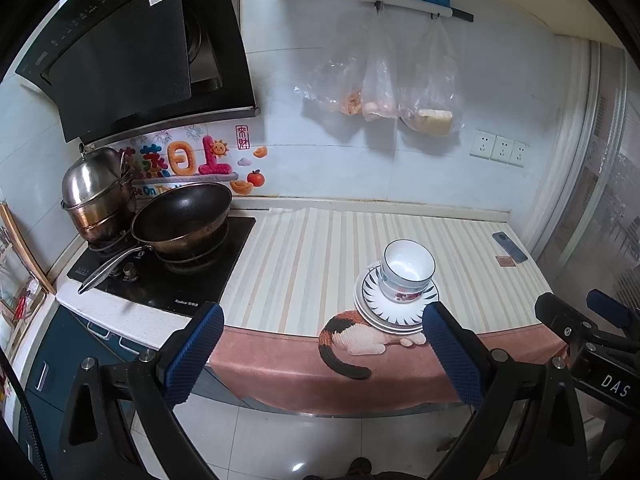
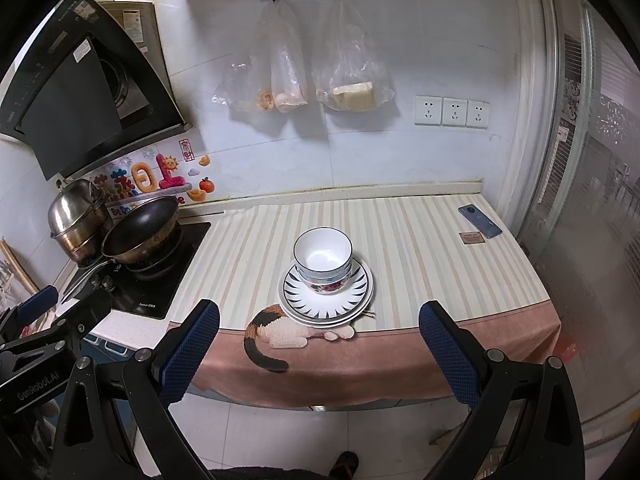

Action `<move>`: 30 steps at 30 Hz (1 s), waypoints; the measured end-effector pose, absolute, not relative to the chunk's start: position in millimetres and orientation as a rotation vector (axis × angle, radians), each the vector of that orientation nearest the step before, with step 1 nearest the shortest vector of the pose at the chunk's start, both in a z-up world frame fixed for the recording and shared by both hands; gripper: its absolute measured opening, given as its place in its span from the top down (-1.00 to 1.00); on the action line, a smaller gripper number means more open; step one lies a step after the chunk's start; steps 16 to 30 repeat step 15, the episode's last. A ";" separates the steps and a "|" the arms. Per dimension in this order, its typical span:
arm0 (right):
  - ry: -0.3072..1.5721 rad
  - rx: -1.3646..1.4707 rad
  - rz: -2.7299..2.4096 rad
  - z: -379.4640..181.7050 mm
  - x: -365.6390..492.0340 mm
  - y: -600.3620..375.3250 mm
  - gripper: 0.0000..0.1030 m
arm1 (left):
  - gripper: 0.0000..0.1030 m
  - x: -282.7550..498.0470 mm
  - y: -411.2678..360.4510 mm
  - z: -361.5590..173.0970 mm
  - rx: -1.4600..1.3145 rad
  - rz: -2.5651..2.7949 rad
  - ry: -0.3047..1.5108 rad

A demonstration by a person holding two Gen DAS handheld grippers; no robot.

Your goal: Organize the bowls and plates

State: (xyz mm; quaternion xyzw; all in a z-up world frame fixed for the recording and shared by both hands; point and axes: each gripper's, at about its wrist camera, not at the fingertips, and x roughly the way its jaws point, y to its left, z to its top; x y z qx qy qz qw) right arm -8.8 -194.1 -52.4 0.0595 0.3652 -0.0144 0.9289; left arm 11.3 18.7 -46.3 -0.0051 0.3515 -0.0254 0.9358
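White bowls (image 1: 407, 270) (image 2: 323, 265) with dark rims are nested in a stack on a pile of plates (image 1: 394, 312) (image 2: 326, 302) patterned with dark rays. The pile rests near the front edge of the striped counter cloth (image 1: 320, 256) (image 2: 420, 264), above a cat picture. My left gripper (image 1: 322, 328) hangs open in front of the counter edge, off to the left of the pile, with nothing between its fingers. My right gripper (image 2: 319, 326) is open too, back from the edge and centred on the pile. The right gripper (image 1: 592, 320) also shows at the right edge of the left wrist view.
A hob (image 1: 168, 272) (image 2: 148, 276) at left carries a dark wok (image 1: 182, 218) (image 2: 140, 230) and a steel steamer pot (image 1: 98, 196) (image 2: 78, 216). A phone (image 1: 510, 247) (image 2: 479, 221) and a small card (image 2: 471, 237) lie at the counter's far right. Plastic bags (image 1: 384, 80) (image 2: 312, 64) hang on the wall.
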 end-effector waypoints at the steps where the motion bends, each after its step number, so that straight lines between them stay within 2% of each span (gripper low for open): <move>1: 0.749 0.122 -0.029 -52.8 -9.9 -193.4 -0.98 | -0.98 10.7 18.1 -46.2 -0.012 -0.050 0.718; 30: 0.751 0.123 -0.030 -55.0 -12.3 -191.4 -0.98 | -0.98 9.9 17.6 -47.4 -0.009 -0.049 0.711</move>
